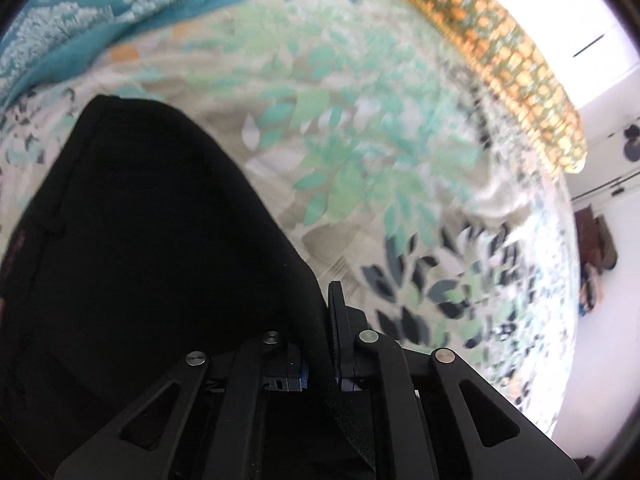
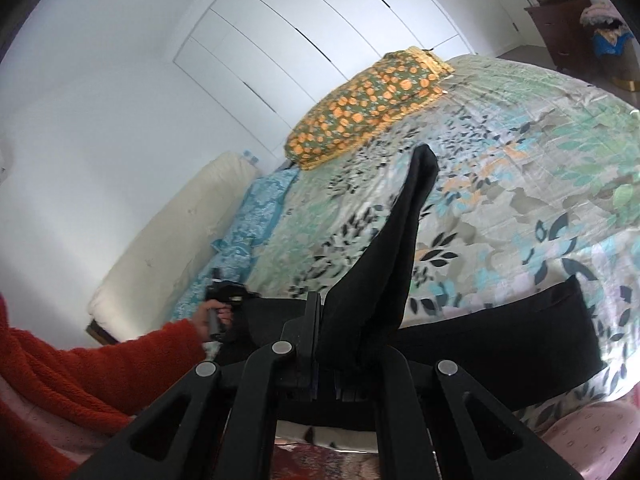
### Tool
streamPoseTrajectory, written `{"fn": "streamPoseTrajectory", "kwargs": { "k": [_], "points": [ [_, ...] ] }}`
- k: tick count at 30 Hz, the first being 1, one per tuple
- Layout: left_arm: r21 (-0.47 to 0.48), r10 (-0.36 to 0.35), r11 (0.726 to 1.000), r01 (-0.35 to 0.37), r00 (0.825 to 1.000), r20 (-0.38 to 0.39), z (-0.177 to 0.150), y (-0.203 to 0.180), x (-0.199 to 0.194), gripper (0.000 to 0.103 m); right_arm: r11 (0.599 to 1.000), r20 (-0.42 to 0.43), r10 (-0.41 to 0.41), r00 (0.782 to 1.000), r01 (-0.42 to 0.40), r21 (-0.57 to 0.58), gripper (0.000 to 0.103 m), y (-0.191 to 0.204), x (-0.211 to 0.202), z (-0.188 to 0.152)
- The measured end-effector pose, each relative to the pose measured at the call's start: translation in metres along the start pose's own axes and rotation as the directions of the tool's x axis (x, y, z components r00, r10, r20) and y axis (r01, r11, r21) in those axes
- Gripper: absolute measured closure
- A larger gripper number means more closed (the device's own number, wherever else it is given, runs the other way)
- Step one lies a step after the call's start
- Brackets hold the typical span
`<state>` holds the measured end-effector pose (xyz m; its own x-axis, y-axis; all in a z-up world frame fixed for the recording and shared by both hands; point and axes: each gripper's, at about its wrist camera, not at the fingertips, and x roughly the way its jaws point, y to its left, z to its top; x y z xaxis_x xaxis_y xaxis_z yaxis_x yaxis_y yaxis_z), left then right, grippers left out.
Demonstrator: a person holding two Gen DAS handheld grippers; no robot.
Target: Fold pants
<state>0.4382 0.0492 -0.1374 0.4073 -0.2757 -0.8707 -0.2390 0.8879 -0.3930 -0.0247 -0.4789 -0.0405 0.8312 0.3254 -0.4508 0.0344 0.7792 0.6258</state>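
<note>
Black pants fill the lower left of the left wrist view. My left gripper is shut on their edge, the cloth running between the fingers. In the right wrist view my right gripper is shut on the pants; one leg rises from the jaws toward the far side of the bed, and another part lies flat to the right. The left gripper shows at the left, held by a hand in an orange sleeve.
The bed has a leaf-patterned cover. An orange-flowered pillow and a blue patterned cloth lie at the far side. White wardrobe doors stand behind. A dresser is at the far right.
</note>
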Motion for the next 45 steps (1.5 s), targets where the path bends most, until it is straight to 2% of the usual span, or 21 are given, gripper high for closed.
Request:
{"fn": "streamPoseTrajectory", "kwargs": {
  "k": [2,4,6,7,9,11,13,15,18,24,27,29,30,32,34,36,39,41,42,43,45],
  "points": [
    [0.031,-0.069,0.997,0.066,0.992,0.109,-0.006,0.002,-0.056,0.096,1.000,0.001,-0.021,1.000,0.021,-0.003,0.098,-0.012,0.014,0.013],
    [0.070,-0.102,0.994,0.089,0.971,0.217,-0.023,0.010,-0.112,0.096,0.999,0.008,-0.036,0.999,0.036,0.003,0.098,-0.023,0.025,0.026],
    [0.079,-0.117,0.992,0.098,0.947,0.300,-0.060,0.033,-0.158,0.095,0.999,0.005,-0.035,0.999,0.035,0.019,0.098,-0.033,0.031,0.033],
    [0.067,-0.114,0.993,0.098,0.944,0.310,-0.081,0.046,-0.167,0.094,0.998,-0.007,-0.061,0.998,0.061,0.013,0.098,-0.038,0.035,0.035],
    [0.026,-0.066,0.998,0.062,0.961,0.269,-0.130,0.076,-0.161,0.093,0.991,-0.078,-0.131,0.988,0.133,0.025,0.098,-0.055,0.046,0.030],
    [-0.009,-0.012,1.000,0.014,0.985,0.173,-0.168,0.100,-0.133,0.093,0.976,-0.186,-0.183,0.965,0.201,0.084,0.098,-0.080,0.057,0.016],
    [-0.079,0.022,0.997,-0.018,0.998,0.050,-0.200,0.123,-0.098,0.094,0.952,-0.307,-0.259,0.916,0.296,0.079,0.098,-0.102,0.069,-0.002],
    [-0.168,0.006,0.986,-0.011,0.999,-0.033,-0.215,0.136,-0.078,0.095,0.928,-0.402,-0.309,0.862,0.367,0.072,0.097,-0.119,0.077,-0.018],
    [-0.145,0.027,0.989,-0.032,0.999,-0.034,-0.213,0.132,-0.078,0.095,0.913,-0.431,-0.301,0.851,0.388,0.129,0.097,-0.139,0.075,-0.023],
    [-0.118,0.032,0.992,-0.037,0.999,-0.043,-0.211,0.119,-0.085,0.095,0.887,-0.469,-0.368,0.803,0.454,0.082,0.097,-0.144,0.078,-0.020],
    [-0.061,0.055,0.996,-0.059,0.997,-0.059,-0.219,0.113,-0.086,0.095,0.865,-0.495,-0.435,0.752,0.502,0.003,0.097,-0.140,0.078,-0.019],
    [-0.018,0.086,0.996,-0.087,0.993,-0.077,-0.223,0.107,-0.079,0.095,0.856,-0.547,-0.434,0.716,0.517,-0.002,0.096,-0.150,0.082,-0.023],
    [-0.003,0.096,0.995,-0.096,0.992,-0.078,-0.222,0.104,-0.078,0.095,0.857,-0.562,-0.418,0.714,0.515,0.017,0.092,-0.156,0.083,-0.024],
    [0.020,0.103,0.995,-0.101,0.992,-0.074,-0.220,0.104,-0.080,0.095,0.867,-0.555,-0.379,0.740,0.494,0.067,0.087,-0.163,0.078,-0.023],
    [0.016,0.095,0.995,-0.094,0.993,-0.075,-0.219,0.104,-0.081,0.095,0.880,-0.523,-0.337,0.783,0.459,0.120,0.057,-0.166,0.070,-0.021],
    [0.000,0.086,0.996,-0.086,0.993,-0.080,-0.219,0.106,-0.080,0.094,0.882,-0.490,-0.320,0.811,0.444,0.159,0.042,-0.168,0.061,-0.019],
    [-0.002,0.083,0.996,-0.084,0.993,-0.080,-0.220,0.111,-0.081,0.094,0.878,-0.464,-0.285,0.839,0.423,0.225,0.041,-0.175,0.051,-0.017],
    [-0.001,0.082,0.997,-0.082,0.994,-0.079,-0.221,0.112,-0.082,0.094,0.870,-0.458,-0.283,0.843,0.427,0.247,0.046,-0.179,0.046,-0.017],
    [-0.001,0.080,0.997,-0.080,0.994,-0.078,-0.221,0.113,-0.082,0.094,0.866,-0.460,-0.304,0.834,0.443,0.232,0.073,-0.180,0.045,-0.017],
    [0.000,0.078,0.997,-0.078,0.994,-0.077,-0.221,0.115,-0.084,0.095,0.860,-0.464,-0.335,0.820,0.467,0.204,0.091,-0.179,0.044,-0.016],
    [0.013,0.070,0.998,-0.069,0.995,-0.074,-0.222,0.113,-0.088,0.095,0.849,-0.468,-0.391,0.793,0.507,0.151,0.091,-0.174,0.043,-0.013]
  ]
}}
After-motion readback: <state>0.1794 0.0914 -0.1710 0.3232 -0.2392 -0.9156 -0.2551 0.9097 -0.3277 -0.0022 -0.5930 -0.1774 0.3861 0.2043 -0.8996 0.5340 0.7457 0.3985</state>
